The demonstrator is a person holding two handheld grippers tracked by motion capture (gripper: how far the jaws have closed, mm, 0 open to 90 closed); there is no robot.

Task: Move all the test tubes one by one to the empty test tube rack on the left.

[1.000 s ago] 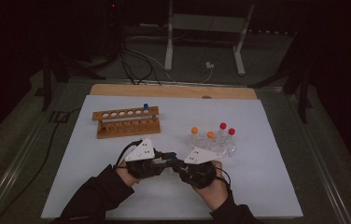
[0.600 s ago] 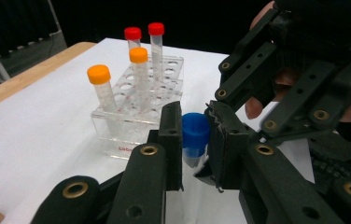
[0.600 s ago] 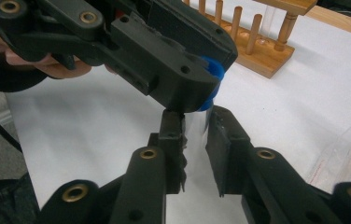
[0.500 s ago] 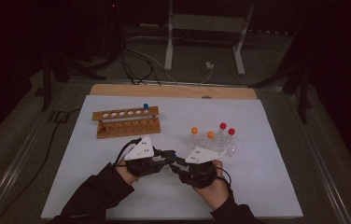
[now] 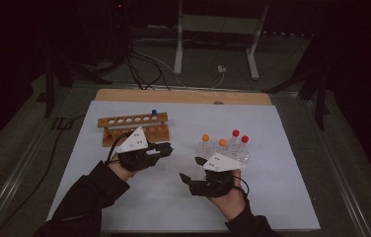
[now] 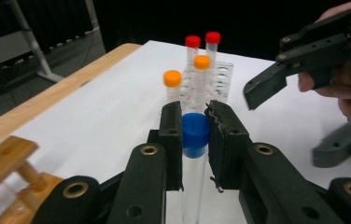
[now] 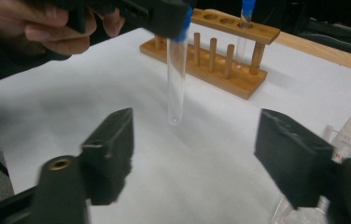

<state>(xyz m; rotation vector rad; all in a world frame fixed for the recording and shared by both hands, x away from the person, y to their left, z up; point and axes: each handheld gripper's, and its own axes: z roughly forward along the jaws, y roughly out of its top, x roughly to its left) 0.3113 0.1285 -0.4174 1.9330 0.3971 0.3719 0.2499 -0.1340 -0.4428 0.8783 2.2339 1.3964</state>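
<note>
Between the left gripper's (image 6: 195, 126) jaws, clamped at its blue cap, the test tube (image 6: 193, 177) hangs upright, the wooden rack (image 5: 134, 129) just behind; the right gripper (image 7: 201, 154), nothing between its jaws, has just been opening and sits farther off.

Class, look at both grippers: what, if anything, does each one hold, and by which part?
The left gripper holds a clear test tube by its blue cap, tube hanging down. The right gripper holds nothing; its fingers have just been opening.
</note>
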